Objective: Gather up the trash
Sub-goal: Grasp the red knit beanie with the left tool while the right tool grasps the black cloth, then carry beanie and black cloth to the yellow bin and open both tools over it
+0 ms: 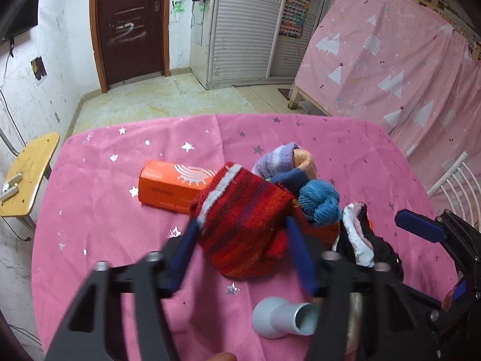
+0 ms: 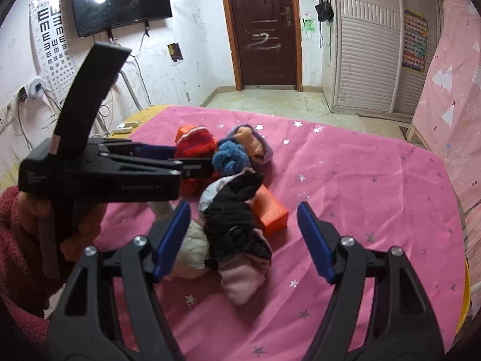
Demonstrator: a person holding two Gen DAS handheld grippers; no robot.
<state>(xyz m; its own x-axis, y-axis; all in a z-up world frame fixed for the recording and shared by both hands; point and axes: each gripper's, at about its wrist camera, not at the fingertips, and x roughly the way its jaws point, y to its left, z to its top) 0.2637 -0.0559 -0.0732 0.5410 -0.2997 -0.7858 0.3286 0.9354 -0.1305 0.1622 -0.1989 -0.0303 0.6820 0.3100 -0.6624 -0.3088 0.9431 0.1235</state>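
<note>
My left gripper (image 1: 240, 225) has its blue fingers on either side of a red striped knitted sock (image 1: 243, 219) on the pink table; the fingers touch its sides. An orange carton (image 1: 171, 185) lies beyond it, and a grey plastic tube (image 1: 282, 319) lies under the gripper. A blue sock ball (image 1: 320, 201) and a purple-and-peach sock (image 1: 288, 159) lie behind. My right gripper (image 2: 243, 210) is open above a black, white and pink sock bundle (image 2: 237, 231). A second orange box (image 2: 270, 213) lies beside that bundle. The left gripper (image 2: 192, 165) also shows in the right wrist view.
The pink star-printed cloth (image 1: 105, 210) covers the table. A yellow side table (image 1: 30, 174) stands to the left. A white chair back (image 1: 451, 180) is at the right edge. A brown door (image 2: 264, 30) and a pink-draped frame (image 1: 390, 60) stand behind.
</note>
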